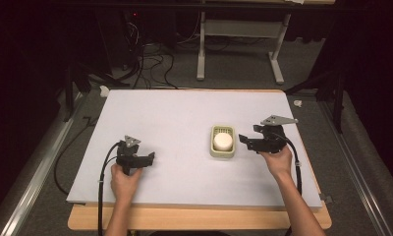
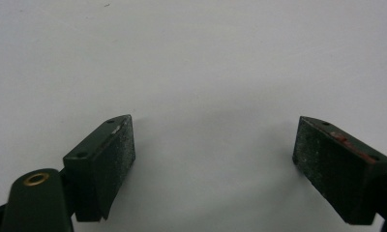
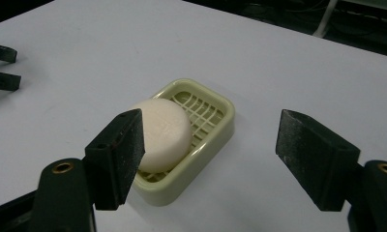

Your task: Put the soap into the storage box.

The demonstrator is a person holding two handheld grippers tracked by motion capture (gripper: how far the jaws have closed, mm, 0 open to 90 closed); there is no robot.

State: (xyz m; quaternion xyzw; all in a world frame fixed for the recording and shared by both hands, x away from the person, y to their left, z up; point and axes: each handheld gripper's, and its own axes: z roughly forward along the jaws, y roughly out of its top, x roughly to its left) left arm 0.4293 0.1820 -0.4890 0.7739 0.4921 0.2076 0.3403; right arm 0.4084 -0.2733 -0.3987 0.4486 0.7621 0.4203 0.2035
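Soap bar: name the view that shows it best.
The right gripper view: the soap bar lies close up in the green dish, its rounded top plain. The high view shows it small from above. The left gripper view faces bare white table.

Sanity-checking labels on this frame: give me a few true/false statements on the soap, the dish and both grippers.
1. The soap lies in the green soap dish. True.
2. The right gripper is clamped on the soap. False: its jaws stand apart, nothing between them.
3. The left gripper is open over bare white table. True.
4. The dish sits beside the left gripper. False: it sits beside the right gripper.
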